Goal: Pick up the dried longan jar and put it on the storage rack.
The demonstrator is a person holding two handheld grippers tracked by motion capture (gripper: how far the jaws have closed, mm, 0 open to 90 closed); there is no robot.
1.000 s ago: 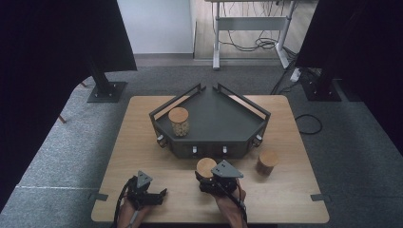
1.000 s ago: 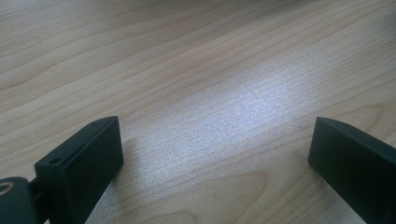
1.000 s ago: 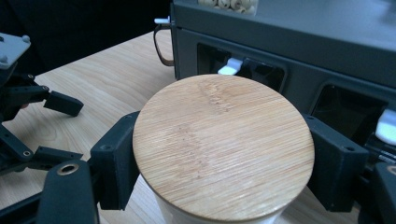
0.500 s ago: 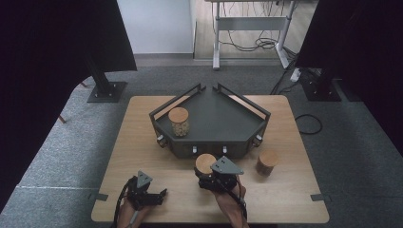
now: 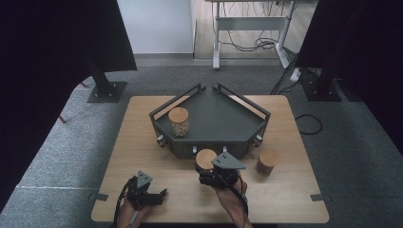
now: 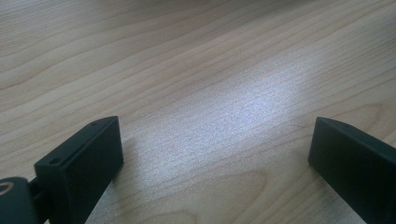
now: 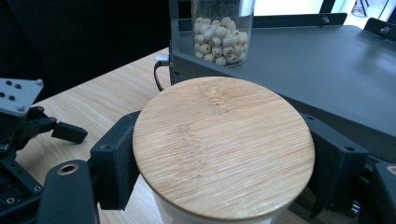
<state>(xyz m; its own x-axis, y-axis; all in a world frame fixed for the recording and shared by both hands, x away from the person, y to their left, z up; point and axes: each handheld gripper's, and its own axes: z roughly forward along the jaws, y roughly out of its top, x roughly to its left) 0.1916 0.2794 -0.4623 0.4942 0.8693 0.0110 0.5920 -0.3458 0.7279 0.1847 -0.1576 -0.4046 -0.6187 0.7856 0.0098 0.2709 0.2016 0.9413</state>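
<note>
My right gripper [image 5: 208, 168] is shut on a glass jar with a round bamboo lid [image 5: 206, 158], just in front of the dark tray's front wall [image 5: 209, 148]. In the right gripper view the lid [image 7: 219, 135] sits between both black jaws, which press on the jar's sides. A second jar [image 5: 179, 121], with pale beads inside, stands in the tray's left part, and its beads [image 7: 222, 42] show beyond the lid. A third lidded jar [image 5: 267, 162] stands on the table right of the tray. My left gripper [image 5: 151, 195] rests open near the table's front edge, with bare wood between its jaws [image 6: 215, 154].
The wooden table [image 5: 138, 142] has free surface left of the tray and along the front. The tray's raised rails [image 5: 177, 99] frame its back sides. My left gripper's grey plate [image 7: 16, 95] appears at the left of the right gripper view. A desk frame and cables [image 5: 247, 38] stand beyond the table.
My right gripper, with the bamboo-lidded jar in it, has shifted a little toward the tray's front wall. The left gripper has stayed where it was.
</note>
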